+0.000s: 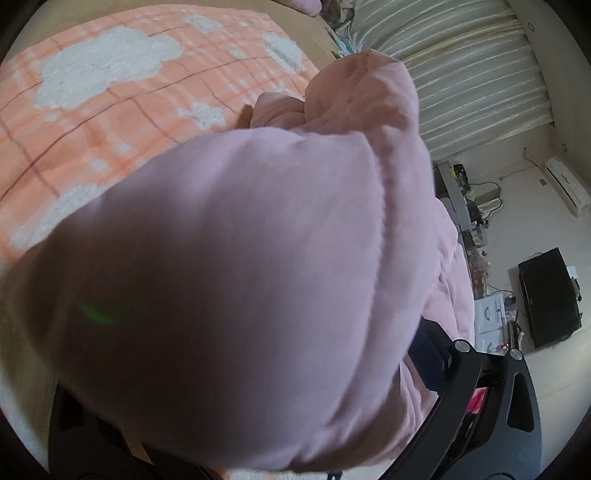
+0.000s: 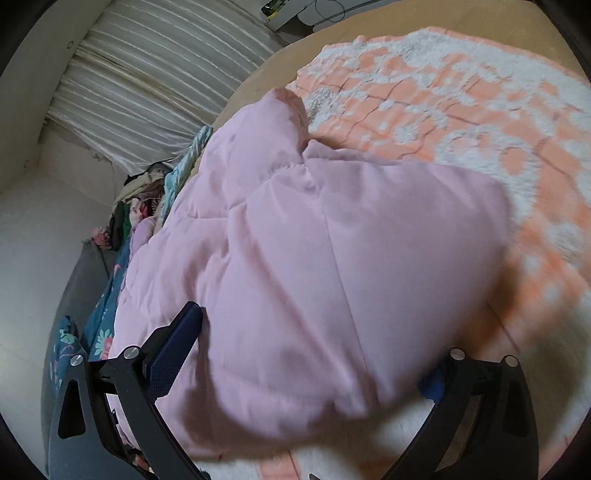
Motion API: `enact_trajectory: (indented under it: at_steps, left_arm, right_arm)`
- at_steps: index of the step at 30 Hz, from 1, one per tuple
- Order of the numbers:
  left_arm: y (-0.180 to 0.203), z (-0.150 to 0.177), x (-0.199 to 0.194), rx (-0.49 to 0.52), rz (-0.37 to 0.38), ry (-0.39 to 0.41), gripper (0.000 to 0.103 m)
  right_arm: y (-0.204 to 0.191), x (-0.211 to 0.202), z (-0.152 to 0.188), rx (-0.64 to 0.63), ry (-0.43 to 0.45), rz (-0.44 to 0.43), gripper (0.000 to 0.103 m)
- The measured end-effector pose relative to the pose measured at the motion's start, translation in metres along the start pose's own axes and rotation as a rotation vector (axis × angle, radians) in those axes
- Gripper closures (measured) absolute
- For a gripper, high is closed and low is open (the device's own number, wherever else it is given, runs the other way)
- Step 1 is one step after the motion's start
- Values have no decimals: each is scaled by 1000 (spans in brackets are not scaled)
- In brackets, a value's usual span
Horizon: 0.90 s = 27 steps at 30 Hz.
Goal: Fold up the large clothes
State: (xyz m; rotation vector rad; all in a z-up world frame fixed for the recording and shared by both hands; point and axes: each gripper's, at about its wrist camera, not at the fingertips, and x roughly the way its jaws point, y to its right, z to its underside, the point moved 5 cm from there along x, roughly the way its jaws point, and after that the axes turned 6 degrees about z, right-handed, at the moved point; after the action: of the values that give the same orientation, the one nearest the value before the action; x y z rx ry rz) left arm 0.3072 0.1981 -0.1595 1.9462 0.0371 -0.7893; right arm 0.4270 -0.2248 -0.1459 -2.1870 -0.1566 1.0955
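The bed (image 2: 369, 29) carries everything here: a tan sheet with an orange-and-white blanket (image 2: 461, 122) spread over it, a soft flat surface that suits folding something bulky. On the blanket lies the pink quilted jacket (image 2: 314, 258), heaped rather than flat, with one part standing up in a peak toward the curtain (image 2: 155, 74). It fills most of both views, so both claws are close in on it.

The right claw (image 2: 310, 365) has its fingers wide apart, one on each side of a thick bundle of jacket; the padding sits between them, but whether they press it I cannot tell. That spread looks suited to taking a big puffy fold in one bite.

In the left view the jacket (image 1: 240, 277) drapes right over the lens. Only one finger (image 1: 436, 354) of the left claw (image 1: 295, 406) shows, against the fabric; the other is hidden, so its state cannot be told. Judging by the bunching, the fold is at an early or middle stage.
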Motion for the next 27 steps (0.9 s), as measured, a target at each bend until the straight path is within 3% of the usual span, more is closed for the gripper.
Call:
enact_trajectory:
  at_steps: [6,8,10,14,17,27]
  left_arm:
    - [3,-3,3,57,-16,31,8]
    - [6,-3,3,70,-23,37,10]
    - [12,-3,2,97,-33,38,18]
    - [39,-2,-7,212,-63,55,47]
    - [57,0,-16,294,-99,70,59]
    - [100,1,-53,448,-149,118,71]
  right_arm:
    - [-4,10,-6,-34,9,-30,6]
    - [-6,8,-6,-52,9,-49,20]
    - [-12,7,-9,-82,18,-58,32]
    - [-34,-6,-8,-237,62,-41,54]
    - [-50,-15,-7,-321,82,-22,62]
    - [-116,-72,1,-632,167,-3,69]
